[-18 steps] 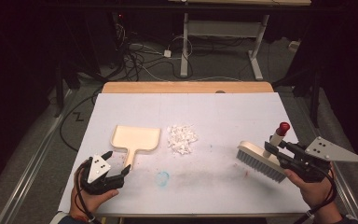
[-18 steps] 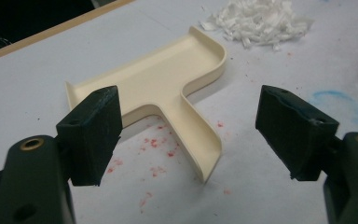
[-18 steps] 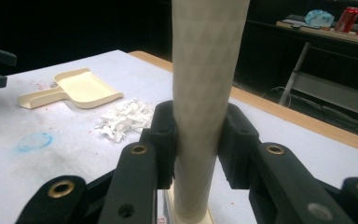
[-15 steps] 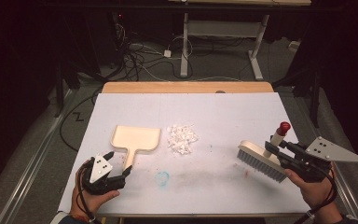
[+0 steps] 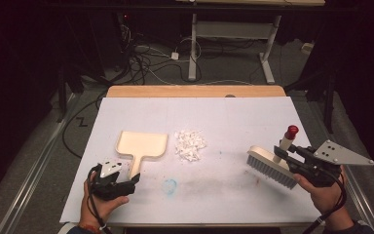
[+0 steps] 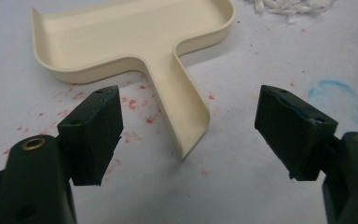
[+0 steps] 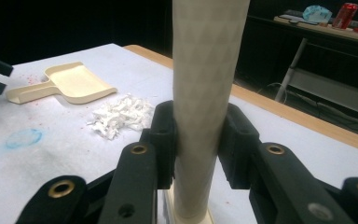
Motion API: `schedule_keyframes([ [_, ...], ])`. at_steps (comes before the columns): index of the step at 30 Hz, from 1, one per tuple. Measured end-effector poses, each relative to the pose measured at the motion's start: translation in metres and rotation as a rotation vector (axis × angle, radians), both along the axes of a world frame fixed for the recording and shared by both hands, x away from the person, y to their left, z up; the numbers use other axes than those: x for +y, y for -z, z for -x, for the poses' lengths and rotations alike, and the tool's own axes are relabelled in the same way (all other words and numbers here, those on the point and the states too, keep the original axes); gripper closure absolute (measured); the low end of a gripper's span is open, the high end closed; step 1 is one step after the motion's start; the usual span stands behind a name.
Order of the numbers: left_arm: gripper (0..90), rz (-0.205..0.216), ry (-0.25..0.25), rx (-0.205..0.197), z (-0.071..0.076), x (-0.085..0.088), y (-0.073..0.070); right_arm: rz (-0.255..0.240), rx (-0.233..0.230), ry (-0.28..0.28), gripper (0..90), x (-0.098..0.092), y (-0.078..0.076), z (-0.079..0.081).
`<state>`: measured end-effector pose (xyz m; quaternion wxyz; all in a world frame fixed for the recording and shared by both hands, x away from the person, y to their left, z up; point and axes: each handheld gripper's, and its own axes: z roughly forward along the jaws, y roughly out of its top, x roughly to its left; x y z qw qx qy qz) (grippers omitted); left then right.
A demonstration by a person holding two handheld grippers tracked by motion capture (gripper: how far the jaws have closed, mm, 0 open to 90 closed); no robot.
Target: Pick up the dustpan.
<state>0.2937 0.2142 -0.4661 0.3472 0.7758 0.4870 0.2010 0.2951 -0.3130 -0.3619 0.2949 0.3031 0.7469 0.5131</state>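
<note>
While my right gripper (image 5: 285,157) sat at the lower right of the high view, its jaws were clamped on the cream handle of the brush (image 5: 272,165), and in the right gripper view that handle (image 7: 205,107) rose straight up between the two black pads, pressed on both sides. From the high view I saw the brush's bristle block resting on the white table cover (image 5: 233,122) just left of the gripper, with the red knob at the handle's tip pointing toward the upper right.

My left gripper (image 5: 132,181) lay at the lower left of the high view, jaws spread wide with nothing between the pads. In the left gripper view the end of the dustpan's handle (image 6: 186,126) reached down into the gap between the jaws, clear of both pads. The dustpan (image 5: 141,145) lay flat on the cover, its tray toward the upper left of that view and its handle pointing back at the gripper.

Just right of the dustpan, near the middle of the high view, sat a small heap of white scraps (image 5: 190,145), apart from pan and brush alike. Below the heap a faint blue ring (image 5: 169,185) marked the cover, and red specks dotted the surface around the pan's handle in the left gripper view.
</note>
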Motion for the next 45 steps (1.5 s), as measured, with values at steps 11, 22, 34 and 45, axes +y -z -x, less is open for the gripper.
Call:
schedule_keyframes([
  [11,30.3,-0.027,-0.075,0.094,-0.056,-0.023,0.020,0.019,0.016,0.001,70.5,0.004,0.004,-0.004],
  [22,63.1,-0.050,-0.107,0.096,-0.073,-0.020,0.017,0.017,0.018,-0.010,70.5,0.004,0.005,-0.004],
  [34,63.4,-0.067,-0.085,0.047,-0.077,-0.004,-0.009,0.017,0.018,0.004,70.6,0.001,0.006,-0.006],
  [45,63.5,-0.135,0.052,0.065,-0.043,-0.001,-0.028,0.010,0.015,0.022,70.5,-0.001,0.006,-0.006],
])
